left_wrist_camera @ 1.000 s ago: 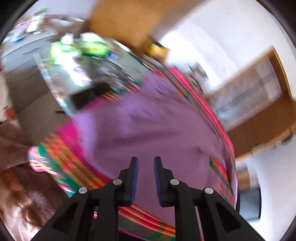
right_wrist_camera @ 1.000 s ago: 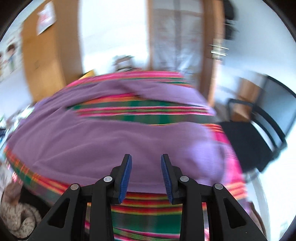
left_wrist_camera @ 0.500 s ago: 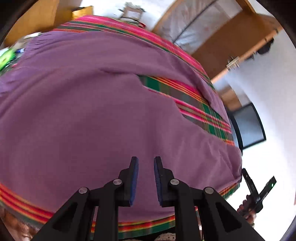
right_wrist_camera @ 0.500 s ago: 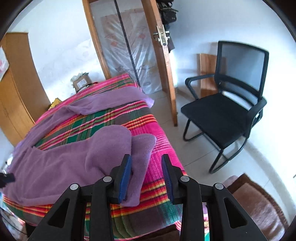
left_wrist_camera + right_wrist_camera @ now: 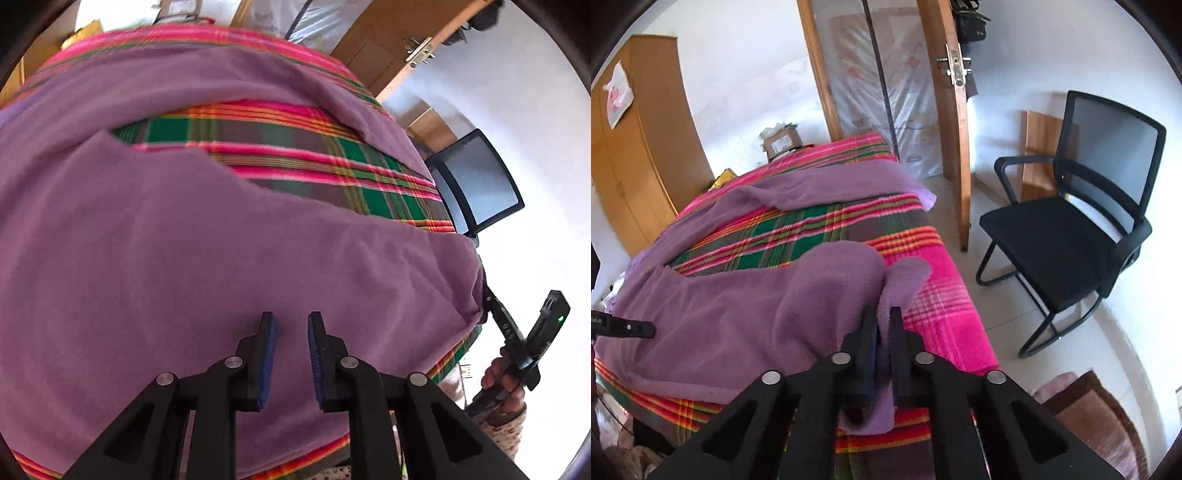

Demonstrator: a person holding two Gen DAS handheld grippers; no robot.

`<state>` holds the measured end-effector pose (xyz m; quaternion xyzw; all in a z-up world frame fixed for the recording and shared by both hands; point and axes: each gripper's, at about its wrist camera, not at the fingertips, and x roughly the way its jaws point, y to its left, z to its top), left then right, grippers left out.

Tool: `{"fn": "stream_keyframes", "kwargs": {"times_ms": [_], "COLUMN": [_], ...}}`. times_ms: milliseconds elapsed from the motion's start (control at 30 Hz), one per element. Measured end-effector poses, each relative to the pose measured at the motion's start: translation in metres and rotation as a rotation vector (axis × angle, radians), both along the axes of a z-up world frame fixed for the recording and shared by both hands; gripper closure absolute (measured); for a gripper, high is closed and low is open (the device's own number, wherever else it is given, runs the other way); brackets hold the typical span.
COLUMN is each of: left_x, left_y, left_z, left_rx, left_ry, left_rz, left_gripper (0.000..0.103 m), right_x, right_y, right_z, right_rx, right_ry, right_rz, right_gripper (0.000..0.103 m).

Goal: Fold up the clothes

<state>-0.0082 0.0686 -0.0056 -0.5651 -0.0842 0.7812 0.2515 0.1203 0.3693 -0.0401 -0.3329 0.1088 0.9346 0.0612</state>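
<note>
1. Right gripper (image 5: 882, 314): its jaws are seen closed tight on a fold of the purple garment (image 5: 738, 314); cloth is bunched between the pads and hangs below them, at the near right corner of the bed.
2. Left gripper (image 5: 290, 325): its jaws are held at a narrow gap, nothing between them; it is poised above the garment's near edge, and contact cannot be confirmed.
3. Purple garment: it is spread over the plaid blanket (image 5: 934, 295), directly ahead of both grippers. One arm-like length is laid along the far side of the bed; a strip of blanket is exposed between that length and the near body of cloth.
4. Plaid blanket: pink, green and orange stripes; it is laid under the garment and is shown bare to the right of the right gripper.
5. A hand (image 5: 504, 376): it is seen to the right of the left gripper, wrapped around the other gripper's handle.
6. Black chair (image 5: 1071, 229): it is placed on the floor, right of the right gripper, apart from the bed.
7. Wooden door (image 5: 953, 122): it is found beyond the bed's far corner.
8. Wooden wardrobe (image 5: 639, 147): it is located far left of the right gripper.
</note>
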Motion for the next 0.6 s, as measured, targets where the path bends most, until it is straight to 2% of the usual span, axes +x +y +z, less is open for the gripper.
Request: {"fn": "stream_keyframes", "kwargs": {"times_ms": [167, 300, 400, 600], "left_x": [0.001, 0.001, 0.0, 0.004], "left_y": [0.013, 0.021, 0.023, 0.028], "left_z": [0.001, 0.0, -0.002, -0.003], "left_rx": [-0.001, -0.013, -0.006, 0.002], "left_ry": [0.004, 0.018, 0.015, 0.025], "left_rz": [-0.035, -0.052, -0.051, -0.056], "left_gripper": [0.085, 0.085, 0.085, 0.084], "right_x": [0.007, 0.003, -0.003, -0.005], "right_y": [0.013, 0.026, 0.036, 0.049], "right_z": [0.018, 0.028, 0.026, 0.007], "right_rx": [0.072, 0.144, 0.191, 0.22], "right_ry": [0.052, 0.051, 0.016, -0.075], "right_rz": [-0.082, -0.138, -0.164, -0.218], "right_gripper": [0.099, 0.099, 0.099, 0.1]}}
